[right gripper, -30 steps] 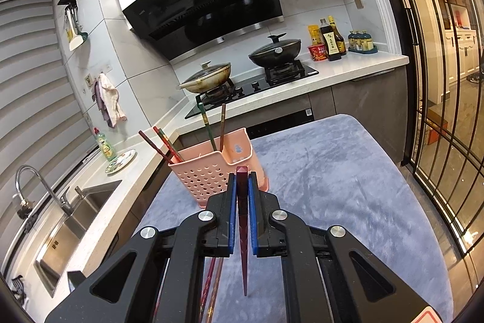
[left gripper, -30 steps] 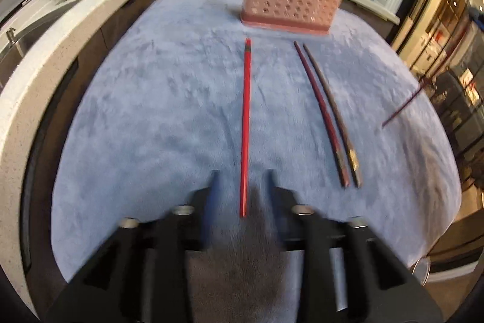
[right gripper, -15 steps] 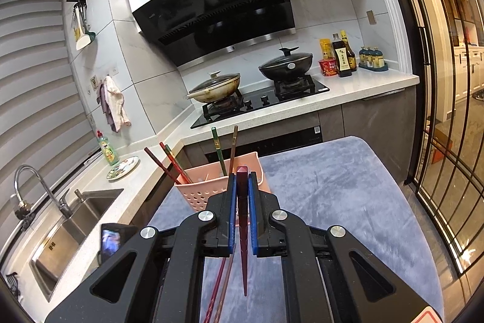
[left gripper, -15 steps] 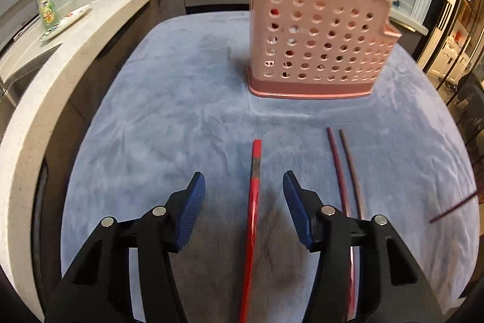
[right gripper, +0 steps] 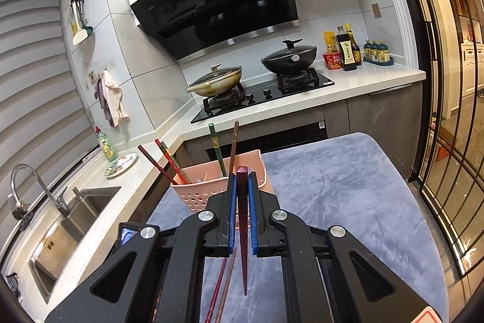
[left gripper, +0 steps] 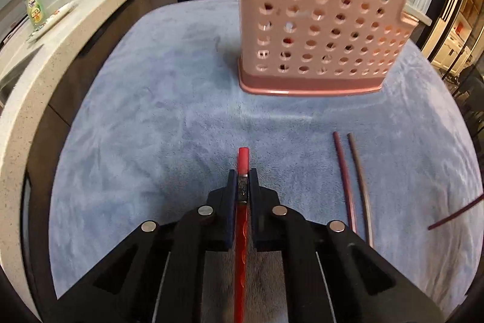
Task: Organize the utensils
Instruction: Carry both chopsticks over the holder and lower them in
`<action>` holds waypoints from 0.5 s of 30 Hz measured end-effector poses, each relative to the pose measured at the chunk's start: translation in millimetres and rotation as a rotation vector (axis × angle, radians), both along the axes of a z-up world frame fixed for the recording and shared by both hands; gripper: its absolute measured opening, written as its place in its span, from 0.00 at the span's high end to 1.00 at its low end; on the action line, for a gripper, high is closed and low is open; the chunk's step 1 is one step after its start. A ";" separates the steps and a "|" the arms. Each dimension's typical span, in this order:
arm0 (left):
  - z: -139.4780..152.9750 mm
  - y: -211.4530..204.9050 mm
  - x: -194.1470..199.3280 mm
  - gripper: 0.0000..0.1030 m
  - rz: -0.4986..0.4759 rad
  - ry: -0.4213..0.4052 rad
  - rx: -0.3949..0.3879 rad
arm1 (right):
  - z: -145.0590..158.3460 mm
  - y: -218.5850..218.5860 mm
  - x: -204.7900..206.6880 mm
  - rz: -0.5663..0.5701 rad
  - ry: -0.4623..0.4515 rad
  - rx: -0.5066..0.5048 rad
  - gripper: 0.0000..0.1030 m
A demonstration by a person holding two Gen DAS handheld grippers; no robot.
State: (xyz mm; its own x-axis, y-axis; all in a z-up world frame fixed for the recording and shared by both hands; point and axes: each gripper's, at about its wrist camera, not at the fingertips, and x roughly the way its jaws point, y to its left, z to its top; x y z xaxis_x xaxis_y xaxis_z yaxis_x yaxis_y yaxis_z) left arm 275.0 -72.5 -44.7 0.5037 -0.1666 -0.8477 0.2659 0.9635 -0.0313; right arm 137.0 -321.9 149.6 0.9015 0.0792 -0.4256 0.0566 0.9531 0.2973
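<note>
Left gripper (left gripper: pixel 243 176) clamped on red chopstick (left gripper: pixel 243 161), right gripper (right gripper: pixel 242 182) on maroon chopstick (right gripper: pixel 242 202); stove (right gripper: pixel 263 96) in right view only.

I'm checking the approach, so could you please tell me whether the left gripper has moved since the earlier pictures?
Yes. The left gripper has advanced along the red chopstick toward the pink perforated plastic basket, which now looms much larger.

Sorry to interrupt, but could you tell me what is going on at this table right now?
A person is sorting chopsticks into the pink holder. The left tool is shut on a red chopstick lying on the blue cloth. The right tool holds a dark red chopstick above the table. Two more chopsticks lie beside the red one.
</note>
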 end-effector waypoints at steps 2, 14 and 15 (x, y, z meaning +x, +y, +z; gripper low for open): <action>18.8 4.2 -10.6 0.93 -0.007 -0.026 -0.022 | 2.7 0.8 -0.6 0.001 -0.004 -0.004 0.93; 168.2 38.2 -69.5 0.93 -0.023 -0.246 -0.188 | 36.6 6.2 11.4 0.044 -0.044 0.006 0.93; 179.7 37.5 -68.2 0.93 -0.026 -0.265 -0.201 | 40.1 7.0 15.1 0.049 -0.047 0.005 0.93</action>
State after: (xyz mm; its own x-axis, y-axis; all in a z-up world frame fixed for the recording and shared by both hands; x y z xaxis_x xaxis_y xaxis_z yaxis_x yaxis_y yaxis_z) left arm 206.9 -35.0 135.1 0.6954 -0.3331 -0.6367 0.3146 0.9378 -0.1470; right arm 152.1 -314.9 189.7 0.9154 0.1261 -0.3822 -0.0047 0.9529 0.3033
